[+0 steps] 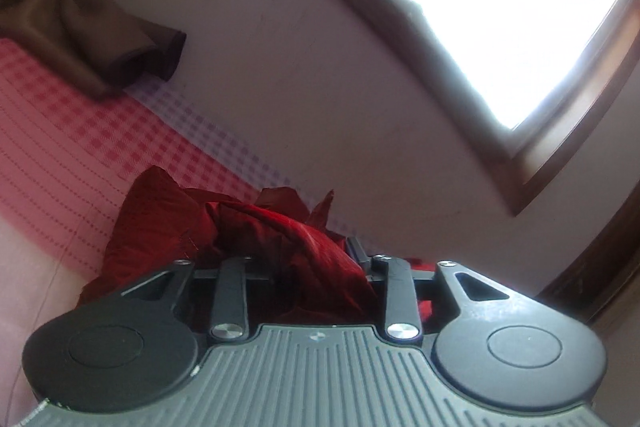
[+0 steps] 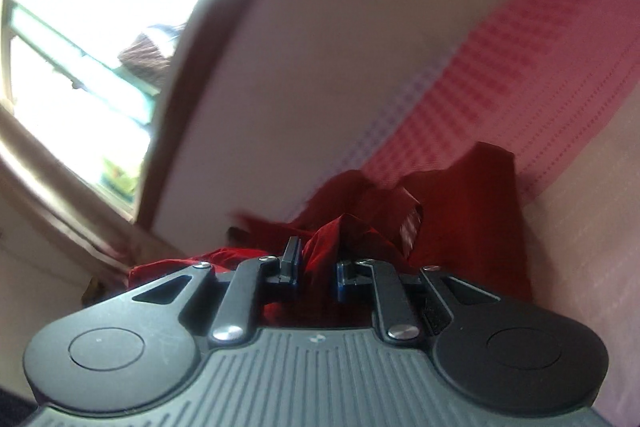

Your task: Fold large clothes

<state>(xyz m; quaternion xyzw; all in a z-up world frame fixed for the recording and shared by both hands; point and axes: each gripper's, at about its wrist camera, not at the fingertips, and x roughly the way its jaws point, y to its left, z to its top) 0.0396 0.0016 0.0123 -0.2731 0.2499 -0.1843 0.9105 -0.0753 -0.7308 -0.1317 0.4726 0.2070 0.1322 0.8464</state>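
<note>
Two grippers are sharing one crumpled dark-red satin garment (image 1: pixel 304 239), which is bunching right between and just ahead of both pairs of jaws, above the pink-and-white checked bed sheet (image 1: pixel 80 131). My right gripper (image 2: pixel 316 267) is pinching a fold of it between narrowly set jaws, I judge so the cloth hangs free for folding. My left gripper (image 1: pixel 316 263) is standing partly spread with cloth lying between; whether it is gripping I cannot tell. A brown folded cloth (image 1: pixel 108 43) is lying well beyond the left jaws.

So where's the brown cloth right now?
The brown cloth shows only in the left wrist view, upper left, lying on the pink checked bed cover against the wall, well beyond the red garment.
</note>
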